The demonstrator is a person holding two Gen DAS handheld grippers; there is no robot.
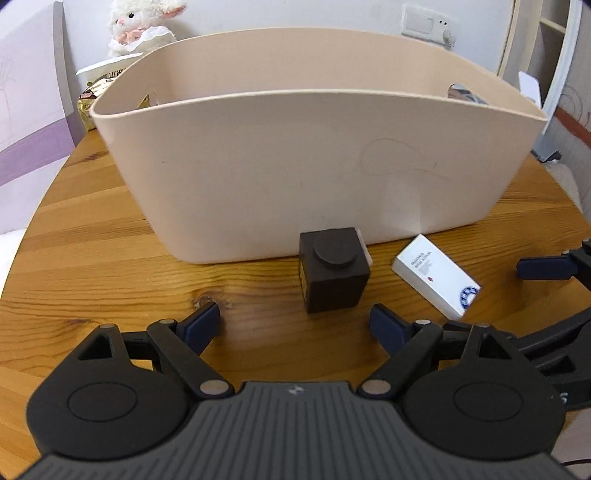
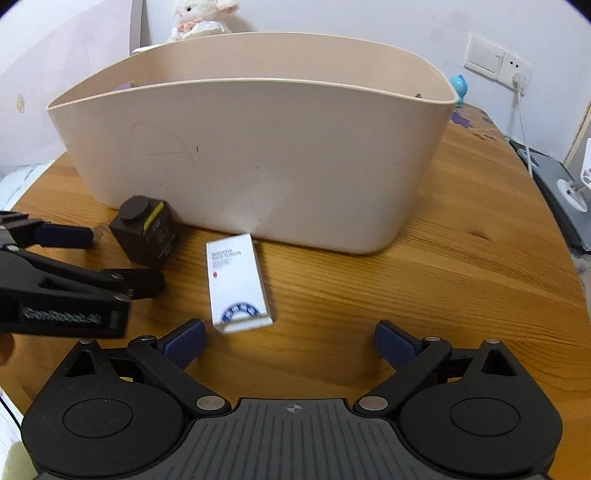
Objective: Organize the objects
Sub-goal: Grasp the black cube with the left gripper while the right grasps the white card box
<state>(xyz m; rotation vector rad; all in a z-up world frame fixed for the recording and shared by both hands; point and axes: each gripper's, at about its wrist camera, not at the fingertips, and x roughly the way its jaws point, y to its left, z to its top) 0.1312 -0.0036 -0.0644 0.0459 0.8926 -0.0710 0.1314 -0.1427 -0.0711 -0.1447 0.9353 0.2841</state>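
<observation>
While both jaws gape empty, left gripper faces dark cube.

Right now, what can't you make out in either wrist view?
- Bin contents: near wall hides the inside in both views.
- White box print: too small and blurred in both views.
- Dark cube far side: a pale object behind it is mostly hidden in the left view.
- Items behind the bin: plush lamb partly blocked by the rim.
- Right claw in the left view: cut off by the frame edge.
</observation>
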